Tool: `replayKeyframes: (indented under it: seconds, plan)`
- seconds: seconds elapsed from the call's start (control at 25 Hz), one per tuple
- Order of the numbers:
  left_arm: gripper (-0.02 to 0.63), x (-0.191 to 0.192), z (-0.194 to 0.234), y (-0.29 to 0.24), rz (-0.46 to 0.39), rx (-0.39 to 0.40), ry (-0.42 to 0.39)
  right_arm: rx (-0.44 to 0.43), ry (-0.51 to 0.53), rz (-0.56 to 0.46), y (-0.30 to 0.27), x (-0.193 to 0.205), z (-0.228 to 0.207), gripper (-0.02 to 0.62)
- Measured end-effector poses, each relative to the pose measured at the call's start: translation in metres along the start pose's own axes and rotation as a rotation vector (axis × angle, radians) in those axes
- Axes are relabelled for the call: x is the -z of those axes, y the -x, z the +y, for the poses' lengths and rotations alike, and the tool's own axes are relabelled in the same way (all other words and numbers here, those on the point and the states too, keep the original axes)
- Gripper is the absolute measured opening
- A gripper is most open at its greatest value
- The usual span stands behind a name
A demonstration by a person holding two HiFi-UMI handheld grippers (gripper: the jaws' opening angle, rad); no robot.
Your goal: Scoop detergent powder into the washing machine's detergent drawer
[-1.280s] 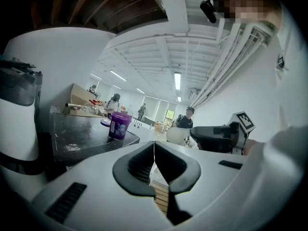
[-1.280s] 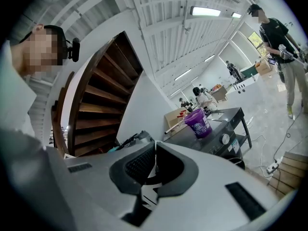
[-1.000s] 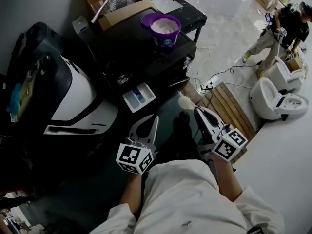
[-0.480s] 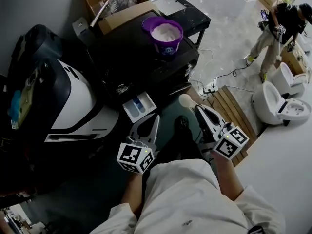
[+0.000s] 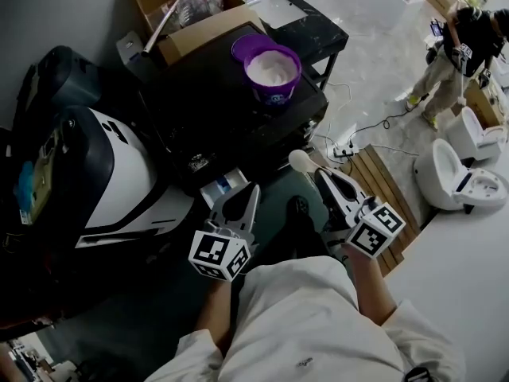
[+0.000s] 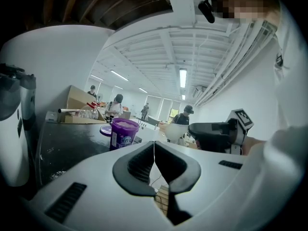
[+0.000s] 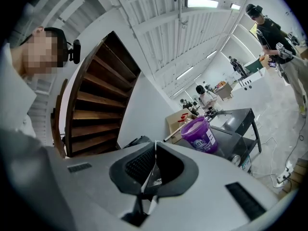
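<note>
Raised slightly, right tongs (image 5: 320, 175) clench the scoop (image 5: 301, 161); left tongs (image 5: 253, 191) clenched empty, half-hiding the drawer (image 5: 216, 191).

The black machine top (image 5: 211, 102) was noted carrying an open purple tub (image 5: 272, 74) of white powder near its right edge. A cardboard box (image 5: 203, 29) was recorded at its rear. On the floor (image 5: 382, 54), a slatted wooden pallet (image 5: 378, 177) was observed.

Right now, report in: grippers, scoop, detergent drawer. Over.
Left gripper shut, empty. Right gripper shut on white scoop handle. Detergent drawer open; purple powder tub uncovered above it. Nothing seen blocking.
</note>
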State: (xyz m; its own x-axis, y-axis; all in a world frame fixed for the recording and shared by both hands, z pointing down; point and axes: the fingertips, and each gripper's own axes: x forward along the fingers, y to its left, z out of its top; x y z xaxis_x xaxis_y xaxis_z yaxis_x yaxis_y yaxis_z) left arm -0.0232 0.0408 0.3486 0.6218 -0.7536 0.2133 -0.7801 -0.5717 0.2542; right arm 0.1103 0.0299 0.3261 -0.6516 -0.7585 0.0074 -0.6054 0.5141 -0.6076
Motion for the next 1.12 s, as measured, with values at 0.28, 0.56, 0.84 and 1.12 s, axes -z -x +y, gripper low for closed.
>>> replayKeyframes:
  seconds: [0.28, 0.56, 0.84, 1.12]
  plan:
    - [0.020, -0.014, 0.010, -0.037, 0.014, -0.018, 0.003, -0.020, 0.005, 0.017, -0.025, -0.027, -0.025, 0.014]
    - [0.020, -0.029, 0.017, -0.073, 0.013, -0.065, -0.002, -0.058, 0.000, 0.037, -0.048, -0.053, -0.056, 0.014]
    - [0.020, -0.036, 0.025, -0.102, 0.005, -0.141, 0.012, -0.106, 0.003, 0.067, -0.069, -0.076, -0.087, 0.014]
    - [0.020, -0.045, 0.039, -0.129, -0.004, -0.214, 0.013, -0.143, -0.005, 0.090, -0.088, -0.096, -0.116, 0.014]
